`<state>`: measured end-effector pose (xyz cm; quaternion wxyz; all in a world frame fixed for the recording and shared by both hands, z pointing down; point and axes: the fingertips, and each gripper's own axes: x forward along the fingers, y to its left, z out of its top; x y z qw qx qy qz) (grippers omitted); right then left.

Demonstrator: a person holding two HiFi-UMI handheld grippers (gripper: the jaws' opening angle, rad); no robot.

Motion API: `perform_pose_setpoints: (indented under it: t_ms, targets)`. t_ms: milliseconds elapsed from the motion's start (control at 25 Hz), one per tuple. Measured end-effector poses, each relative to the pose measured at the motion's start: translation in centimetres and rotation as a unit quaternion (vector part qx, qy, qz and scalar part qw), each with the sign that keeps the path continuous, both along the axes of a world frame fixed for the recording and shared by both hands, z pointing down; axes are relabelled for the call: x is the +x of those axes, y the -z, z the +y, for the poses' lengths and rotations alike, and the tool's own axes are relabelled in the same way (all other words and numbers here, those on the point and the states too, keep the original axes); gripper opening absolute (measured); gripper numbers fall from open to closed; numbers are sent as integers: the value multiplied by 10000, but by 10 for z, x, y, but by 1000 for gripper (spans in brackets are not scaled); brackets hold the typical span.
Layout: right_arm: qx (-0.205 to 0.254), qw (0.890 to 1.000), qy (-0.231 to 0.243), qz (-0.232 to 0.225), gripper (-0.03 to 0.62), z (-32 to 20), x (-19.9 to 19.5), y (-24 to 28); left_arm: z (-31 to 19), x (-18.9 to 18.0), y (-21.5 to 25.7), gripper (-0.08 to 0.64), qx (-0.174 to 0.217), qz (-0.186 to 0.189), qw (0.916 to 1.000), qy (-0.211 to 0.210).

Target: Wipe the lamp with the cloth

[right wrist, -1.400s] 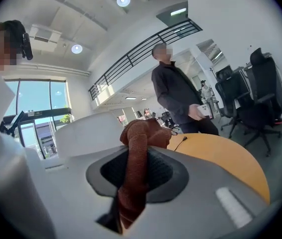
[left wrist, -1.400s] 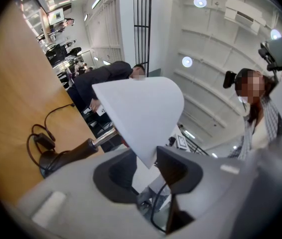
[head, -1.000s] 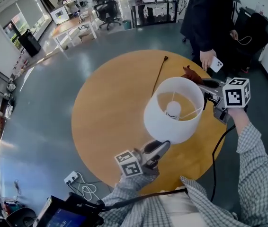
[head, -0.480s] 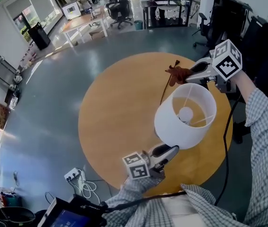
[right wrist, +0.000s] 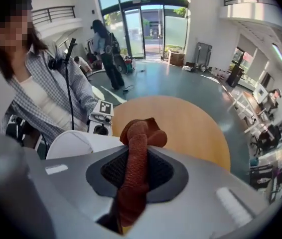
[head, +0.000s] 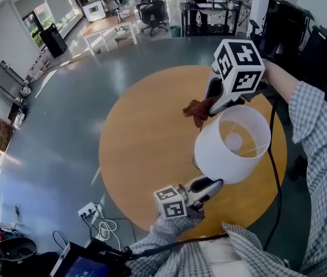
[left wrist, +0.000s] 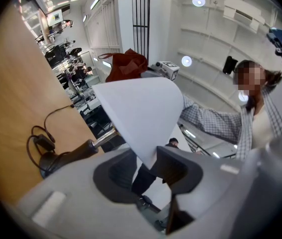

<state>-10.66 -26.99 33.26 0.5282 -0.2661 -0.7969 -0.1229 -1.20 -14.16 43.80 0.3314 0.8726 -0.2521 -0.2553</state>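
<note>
A lamp with a white shade [head: 233, 143] leans tilted over the round wooden table [head: 146, 149]. My left gripper [head: 210, 185] is shut on the shade's near lower rim; in the left gripper view the shade's edge [left wrist: 141, 113] sits between the jaws and the lamp's dark stem [left wrist: 76, 151] runs off to the left. My right gripper [head: 212, 105] points steeply down at the shade's far left rim, shut on a rust-brown cloth [head: 197, 111]. In the right gripper view the cloth [right wrist: 140, 133] is pinched between the jaws above the shade [right wrist: 76, 141].
A black cable [head: 276, 154] runs from the lamp over the table's right edge. A power strip [head: 88, 213] with cords lies on the floor at the near left. Desks and chairs [head: 152, 10] stand far back. A person's checked sleeve [head: 319, 131] fills the right side.
My right gripper has swung with the cloth from the shade's right side round its far side to the upper left rim, rolling over as it went. The left gripper and the shade stayed put.
</note>
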Motion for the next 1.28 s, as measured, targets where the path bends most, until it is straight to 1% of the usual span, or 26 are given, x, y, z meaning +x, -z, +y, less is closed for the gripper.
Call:
perform_pose_setpoints:
  t_ms: [120, 200, 320, 480, 560, 640, 760, 840, 920, 960, 1000, 1040, 1120, 1200, 1280]
  targets:
    - [322, 9974, 606, 223, 77, 24, -10, 0, 1, -1, 0, 126, -70, -15, 10000, -8]
    - [561, 9927, 1011, 347, 77, 40, -13, 0, 1, -3, -1, 126, -40, 13, 10000, -5]
    - [946, 9818, 1575, 478, 77, 63, -16, -2, 1, -4, -1, 126, -27, 10, 10000, -1]
    - [1399, 9667, 2111, 377, 77, 100, -18, -2, 1, -6, -2, 126, -110, 36, 9999, -5]
    - [1736, 9536, 2447, 268, 77, 118, -16, -5, 0, -6, -2, 126, -118, 33, 9999, -2]
    - [2112, 9366, 2794, 130, 77, 138, -13, -13, -2, -6, -3, 126, -138, -3, 9999, -5]
    - [2585, 9160, 3064, -162, 78, 169, -3, -30, -3, -4, -3, 126, -184, -50, 9998, -38]
    - [3000, 9026, 3069, -333, 78, 180, 2, -40, -2, -5, -3, 126, -170, -19, 9998, -66]
    - [3457, 8866, 3042, -434, 78, 188, 6, -47, 3, -8, -4, 126, -192, -6, 9997, -129]
    - [3628, 8812, 2989, -496, 78, 193, 7, -48, 5, -10, -5, 126, -220, 5, 9996, -172]
    - [3748, 8791, 2886, -582, 78, 198, 7, -48, 8, -12, -4, 126, -246, 13, 9995, -197]
    - [3832, 8795, 2734, -695, 78, 203, 9, -46, 9, -14, -2, 126, -258, 19, 9995, -199]
    - [3940, 8837, 2324, -988, 78, 207, 16, -40, 7, -15, 1, 126, -252, 34, 9996, -156]
    - [3945, 8914, 1843, -1260, 78, 210, 26, -37, 5, -14, 2, 126, -252, -32, 9996, -140]
    - [3862, 9023, 1364, -1345, 77, 211, 39, -39, 5, -16, 2, 126, -252, -111, 9995, -156]
